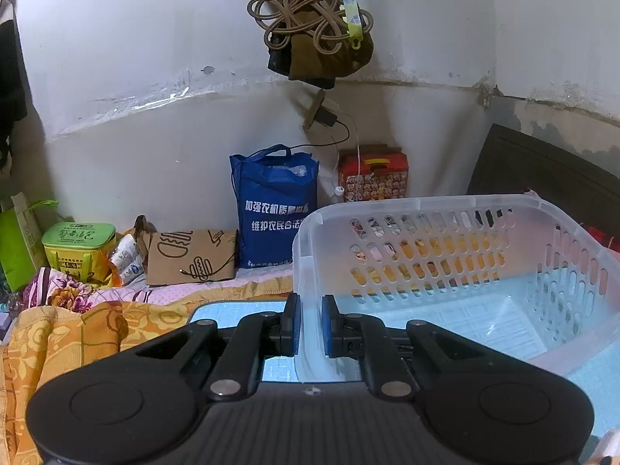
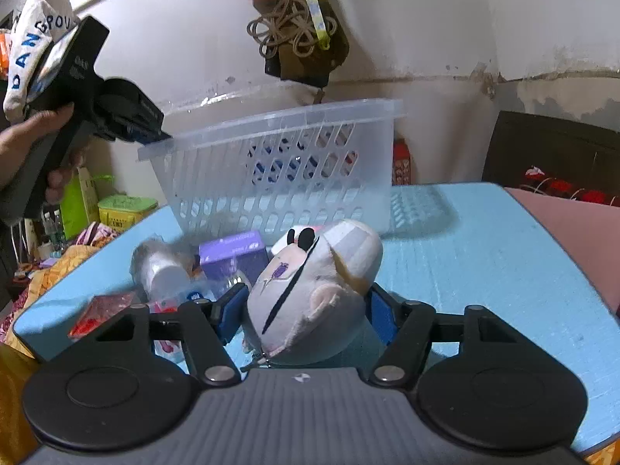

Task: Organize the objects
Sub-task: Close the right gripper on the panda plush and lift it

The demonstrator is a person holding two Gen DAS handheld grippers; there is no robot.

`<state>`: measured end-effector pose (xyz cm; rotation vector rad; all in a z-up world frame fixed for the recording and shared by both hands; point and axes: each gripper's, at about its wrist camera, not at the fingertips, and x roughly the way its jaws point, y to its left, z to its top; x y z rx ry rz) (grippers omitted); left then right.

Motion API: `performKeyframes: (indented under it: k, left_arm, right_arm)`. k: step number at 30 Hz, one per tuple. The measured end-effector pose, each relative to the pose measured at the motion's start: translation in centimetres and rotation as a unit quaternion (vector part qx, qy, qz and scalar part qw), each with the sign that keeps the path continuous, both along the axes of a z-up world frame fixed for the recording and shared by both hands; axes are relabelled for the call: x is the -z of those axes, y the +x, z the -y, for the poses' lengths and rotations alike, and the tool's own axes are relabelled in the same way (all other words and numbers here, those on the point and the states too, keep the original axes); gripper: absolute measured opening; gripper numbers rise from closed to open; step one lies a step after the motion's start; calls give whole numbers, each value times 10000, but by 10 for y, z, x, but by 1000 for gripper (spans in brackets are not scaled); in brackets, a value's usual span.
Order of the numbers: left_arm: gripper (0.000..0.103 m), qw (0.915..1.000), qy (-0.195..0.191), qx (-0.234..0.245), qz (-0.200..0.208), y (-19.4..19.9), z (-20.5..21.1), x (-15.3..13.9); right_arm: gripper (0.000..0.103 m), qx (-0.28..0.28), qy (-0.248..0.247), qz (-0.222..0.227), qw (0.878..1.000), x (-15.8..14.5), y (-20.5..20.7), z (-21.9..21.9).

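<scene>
We had the plush toy (image 2: 314,290) between the right gripper's (image 2: 306,312) blue pads, jaws about half open and touching its soft, rounded sides; whether they truly squeezed it we could not tell. We judged this the pick-up step; next came a firm hold, a lift, and a carry forward into the basket (image 2: 286,162). That translucent, slotted plastic basket stood tilted just ahead, its rim corner pinched by the fully closed left gripper (image 1: 309,325). Left of the toy lay a purple box (image 2: 232,254) and a crinkled clear bottle (image 2: 162,271) on the blue foam mat (image 2: 484,255).
</scene>
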<state>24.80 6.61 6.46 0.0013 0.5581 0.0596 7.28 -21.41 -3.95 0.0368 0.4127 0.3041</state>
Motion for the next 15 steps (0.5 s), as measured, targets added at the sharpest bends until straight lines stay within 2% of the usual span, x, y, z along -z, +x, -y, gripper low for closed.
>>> performKeyframes:
  k: [6,11,15]
  left_arm:
    - [14,10000,-27,4,0,0,0,0]
    - [14,10000,-61,15,3,-1,-2,0]
    - [14,9999,-115,29,1,-1,-5,0]
  right_arm:
    - [68,-3,136,219,9997,-21,-1,10]
    - [68,-199,433,446,9979,-62,8,22]
    - [68,-304,-42,832,9961,-106,34,6]
